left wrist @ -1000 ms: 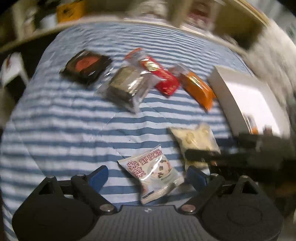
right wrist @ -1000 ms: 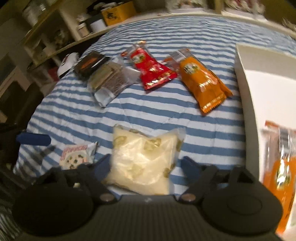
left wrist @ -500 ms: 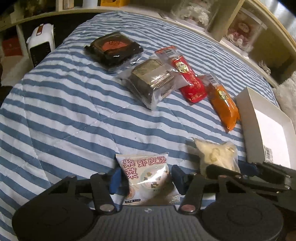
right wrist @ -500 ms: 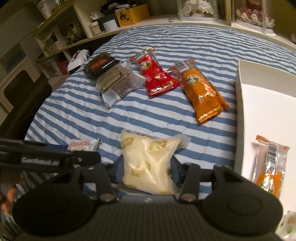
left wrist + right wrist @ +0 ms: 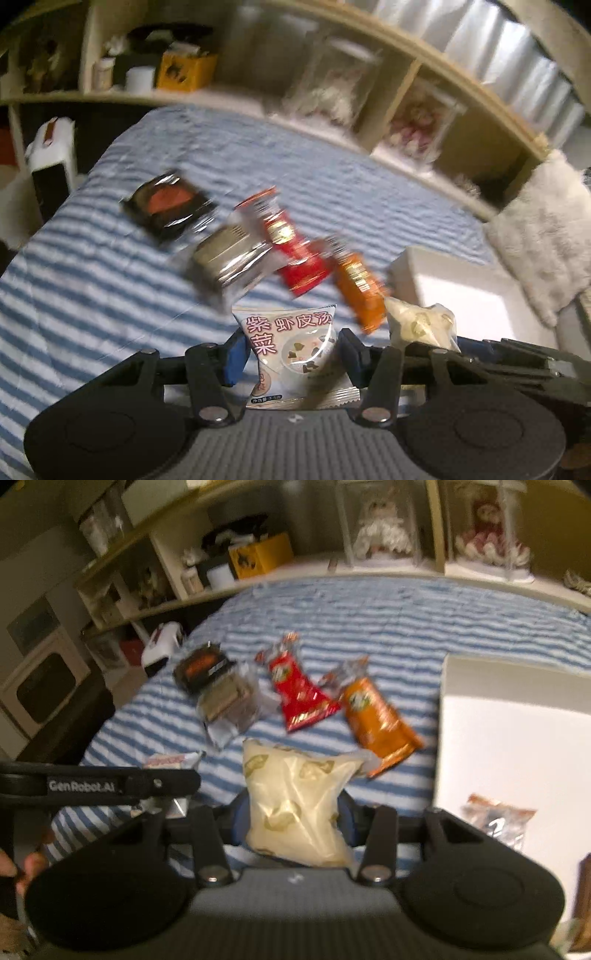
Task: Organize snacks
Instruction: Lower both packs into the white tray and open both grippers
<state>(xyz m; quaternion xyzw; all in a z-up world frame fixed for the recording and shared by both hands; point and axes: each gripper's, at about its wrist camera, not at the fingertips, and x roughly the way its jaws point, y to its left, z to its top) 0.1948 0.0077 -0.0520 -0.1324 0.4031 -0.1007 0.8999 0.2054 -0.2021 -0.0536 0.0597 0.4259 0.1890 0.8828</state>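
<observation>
Simultaneously, left claw clamps a soup sachet and right claw a pale snack bag, raised off the bed, apparently bound for the white box.

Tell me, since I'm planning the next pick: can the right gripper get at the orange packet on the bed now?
Probably not: the right gripper is already shut on the pale yellow bag, though the orange packet lies uncovered ahead.

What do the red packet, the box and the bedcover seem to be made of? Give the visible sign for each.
Red packet: probably glossy plastic or foil film, from its bright glints and crimped ends.
Box: likely matte white cardboard, from its flat, thin, dull walls.
Bedcover: quilted woven fabric, from its soft stripes and stitch lines.
</observation>
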